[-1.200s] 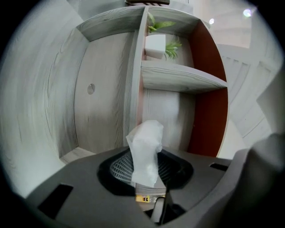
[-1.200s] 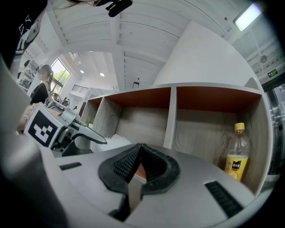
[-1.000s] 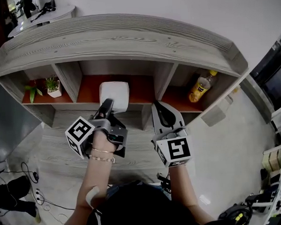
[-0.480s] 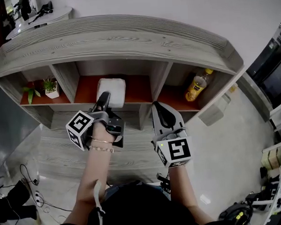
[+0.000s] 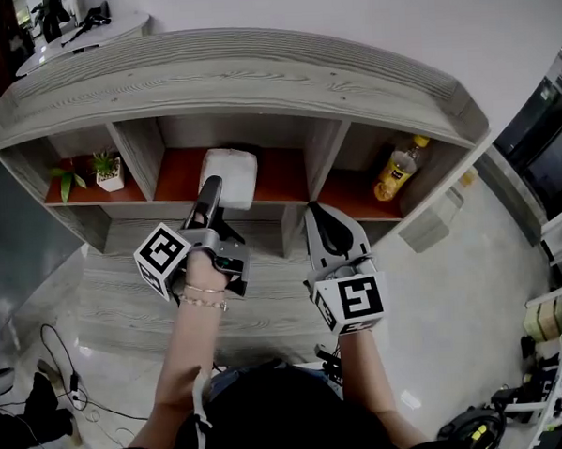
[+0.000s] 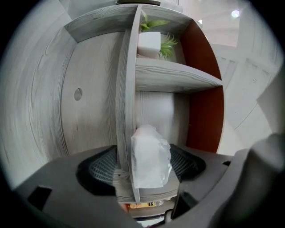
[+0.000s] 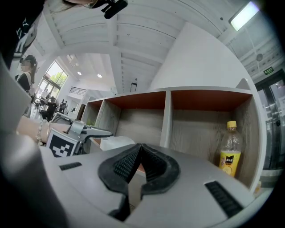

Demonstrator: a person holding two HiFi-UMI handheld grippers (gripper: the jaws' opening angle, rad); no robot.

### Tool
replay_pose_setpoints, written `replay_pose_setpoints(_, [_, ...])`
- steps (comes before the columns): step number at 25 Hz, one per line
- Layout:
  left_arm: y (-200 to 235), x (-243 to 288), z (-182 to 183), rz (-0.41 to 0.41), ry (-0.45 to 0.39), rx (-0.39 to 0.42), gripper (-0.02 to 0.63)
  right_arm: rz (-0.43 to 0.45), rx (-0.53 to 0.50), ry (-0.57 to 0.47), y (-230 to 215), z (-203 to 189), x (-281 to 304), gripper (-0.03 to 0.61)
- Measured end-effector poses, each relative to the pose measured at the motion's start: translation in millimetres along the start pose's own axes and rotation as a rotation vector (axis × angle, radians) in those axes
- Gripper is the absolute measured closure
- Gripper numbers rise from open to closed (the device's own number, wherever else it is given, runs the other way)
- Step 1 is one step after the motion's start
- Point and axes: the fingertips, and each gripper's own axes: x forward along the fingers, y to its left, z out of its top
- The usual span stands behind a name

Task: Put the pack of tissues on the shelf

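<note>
Grey plastic, two hand-held grippers, nearest the wearer.

Right gripper [image 5: 318,217]: jaws stood pressed together with nothing between them; it was held just short of the shelf front.

Left gripper [image 5: 210,188]: it reached into the shelf; its jaws were opening, spread wide either side of the pack of tissues [image 5: 230,176].

Pack of tissues: white, in clear wrap; it lay in the middle compartment of the grey wood shelf [image 5: 245,75], against the orange lining.

Left compartment held a small potted plant [image 5: 107,170].

Right compartment held a yellow drink bottle [image 5: 397,170], well apart from the pack.
</note>
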Motion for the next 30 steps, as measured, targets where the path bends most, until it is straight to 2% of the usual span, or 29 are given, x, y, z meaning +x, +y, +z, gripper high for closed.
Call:
replay_pose_setpoints(6, [-17.7, -19.8, -8.1, -0.061, 0.052, 0.217, 0.222, -0.003, 0.003, -0.001, 3.1, -1.4, -3.8, 0.561])
replay_pose_setpoints(8, [-15.7, -24.8, -11.2, -0.062, 0.063, 0.259, 0.222, -0.008, 0.013, 0.0, 1.8, -2.4, -6.5, 0.561])
replay_pose_setpoints(16, [1.1, -39.6, -17.5, -0.039, 0.081, 0.276, 0.224, -0.005, 0.025, 0.019, 9.5, -8.4, -13.9, 0.561])
replay_pose_setpoints(25, [23.1, -41.3, -13.2, 0.03, 0.086, 0.304, 0.227, 0.02, 0.018, 0.032, 23.3, -10.6, -11.1, 0.561])
replay_pose_setpoints(30, [27.2, -34.1, -15.0, 0.047, 0.105, 0.348, 0.277, 0.031, 0.005, 0.037, 28.1, -9.5, -7.1, 0.561])
